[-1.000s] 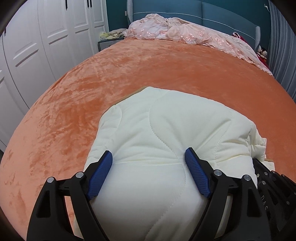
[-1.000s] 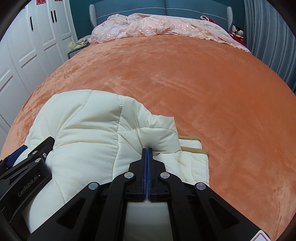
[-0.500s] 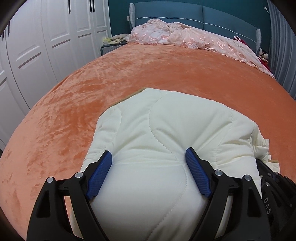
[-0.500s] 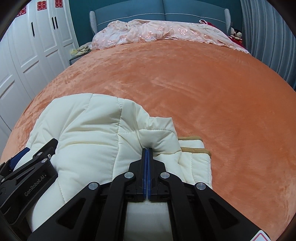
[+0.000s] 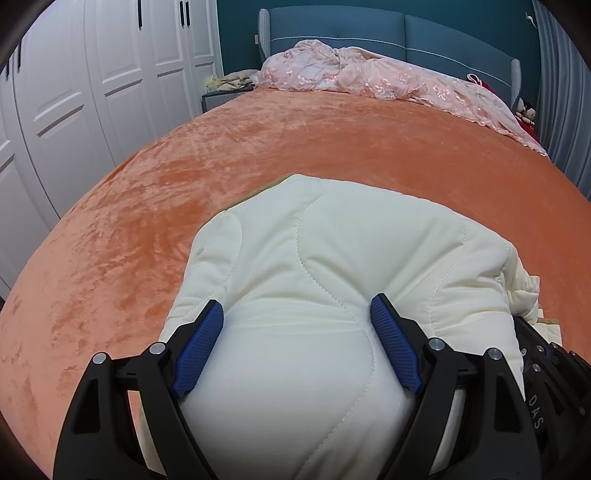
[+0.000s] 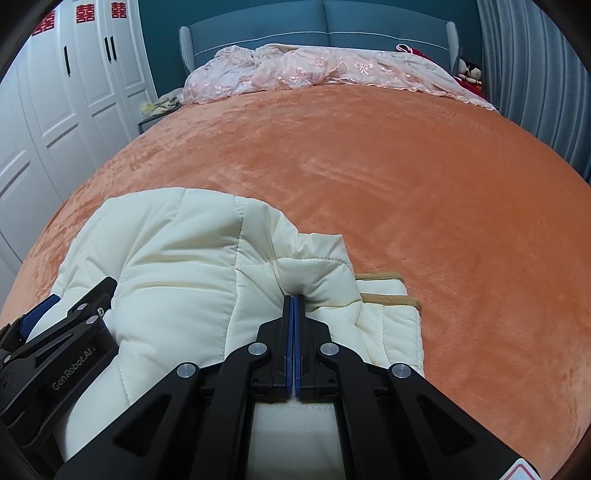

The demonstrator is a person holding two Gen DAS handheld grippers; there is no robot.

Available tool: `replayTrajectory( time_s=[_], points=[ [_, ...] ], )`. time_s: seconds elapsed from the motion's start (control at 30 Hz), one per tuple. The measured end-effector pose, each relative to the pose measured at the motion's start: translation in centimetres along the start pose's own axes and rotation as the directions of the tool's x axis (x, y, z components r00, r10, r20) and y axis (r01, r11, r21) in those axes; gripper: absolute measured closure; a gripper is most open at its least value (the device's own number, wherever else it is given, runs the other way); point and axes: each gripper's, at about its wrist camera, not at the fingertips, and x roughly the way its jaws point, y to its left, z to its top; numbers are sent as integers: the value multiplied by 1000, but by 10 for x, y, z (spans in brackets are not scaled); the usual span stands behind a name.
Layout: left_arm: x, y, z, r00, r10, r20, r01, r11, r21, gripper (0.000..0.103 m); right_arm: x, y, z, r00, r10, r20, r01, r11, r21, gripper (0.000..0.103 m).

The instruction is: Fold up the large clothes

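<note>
A puffy cream quilted jacket [image 5: 332, 258] lies bundled on the near part of the orange bedspread [image 5: 369, 147]. My left gripper [image 5: 297, 304] straddles its thick near bulge, with both blue pads pressed into the fabric at a wide spread. In the right wrist view the same jacket [image 6: 177, 251] shows a tan-trimmed folded edge [image 6: 388, 295] at its right side. My right gripper [image 6: 294, 297] is shut, pads together, and its tips poke into a fold of the jacket with no cloth visible between them. The left gripper's body [image 6: 62, 332] sits at the jacket's left side.
A crumpled pink lace quilt [image 5: 369, 74] lies along the blue headboard [image 5: 406, 33]. White wardrobe doors [image 5: 92, 74] stand on the left and a grey curtain [image 6: 535, 74] on the right. A small nightstand [image 5: 221, 98] sits by the bed's far left corner.
</note>
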Motion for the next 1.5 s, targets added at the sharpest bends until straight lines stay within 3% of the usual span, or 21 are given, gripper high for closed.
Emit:
replayTrajectory(
  time_s=[0.13, 0.2, 0.37, 0.53, 0.73, 0.8, 0.97, 1.2, 1.5],
  points=[
    [-12, 10, 8, 996, -58, -65, 58, 998, -1, 24, -10, -2, 11, 996, 28, -89, -28, 1000, -1, 103],
    [-34, 19, 10, 991, -88, -97, 89, 996, 2, 24, -40, -8, 15, 990, 72, -125, -70, 997, 18, 101],
    [-109, 49, -23, 977, -155, -148, 155, 988, -7, 28, -116, -16, -23, 976, 120, -184, -126, 992, -19, 101],
    [-120, 49, -68, 965, -102, -241, 111, 993, 26, 32, -117, -18, -61, 967, 65, -247, -81, 995, -57, 99],
    [-123, 54, -72, 965, -74, -251, 78, 997, 4, 30, -131, -8, -58, 967, 18, -255, -38, 996, -75, 97],
    [-136, 57, -73, 966, -88, -244, 89, 996, -5, 31, -145, -8, -63, 967, 26, -254, -43, 997, -60, 94],
    [-179, 58, -83, 980, -80, -185, 82, 997, 7, 28, -185, -19, -84, 973, 58, -222, -59, 998, 4, 56],
    [-234, 53, -103, 993, -51, -105, 54, 998, 29, 11, -241, -21, -105, 992, 33, -122, -39, 998, -42, 40],
    [-286, 39, -126, 997, -51, -57, 55, 997, 61, 10, -293, -19, -133, 998, 29, -58, -34, 995, -92, 32]
  ],
)
